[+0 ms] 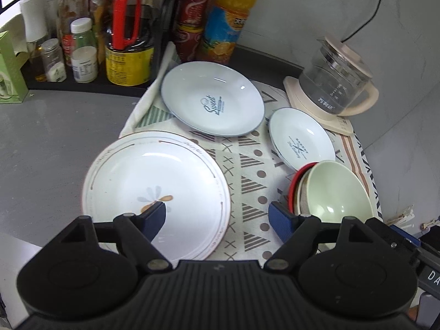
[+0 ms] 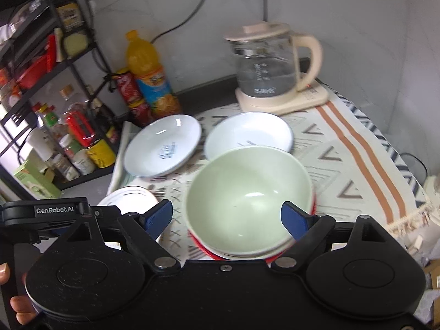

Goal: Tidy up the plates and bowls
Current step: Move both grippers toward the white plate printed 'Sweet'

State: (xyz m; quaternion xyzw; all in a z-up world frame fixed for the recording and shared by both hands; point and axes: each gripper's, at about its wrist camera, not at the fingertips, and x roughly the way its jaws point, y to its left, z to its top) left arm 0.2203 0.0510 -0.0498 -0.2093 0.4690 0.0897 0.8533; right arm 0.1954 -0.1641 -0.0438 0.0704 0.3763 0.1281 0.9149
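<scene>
A patterned tablecloth (image 1: 247,165) spreads beneath both grippers. The flower-painted dinner plate (image 1: 154,189) lies under the left gripper (image 1: 220,217), jaws wide, empty. The green bowl (image 2: 247,192), topping a nested stack, sits between the right gripper (image 2: 228,217) fingers, untouched, spread wide.

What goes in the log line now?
left gripper: open, empty | right gripper: open, empty | green bowl: stacked | flower plate: on cloth
</scene>
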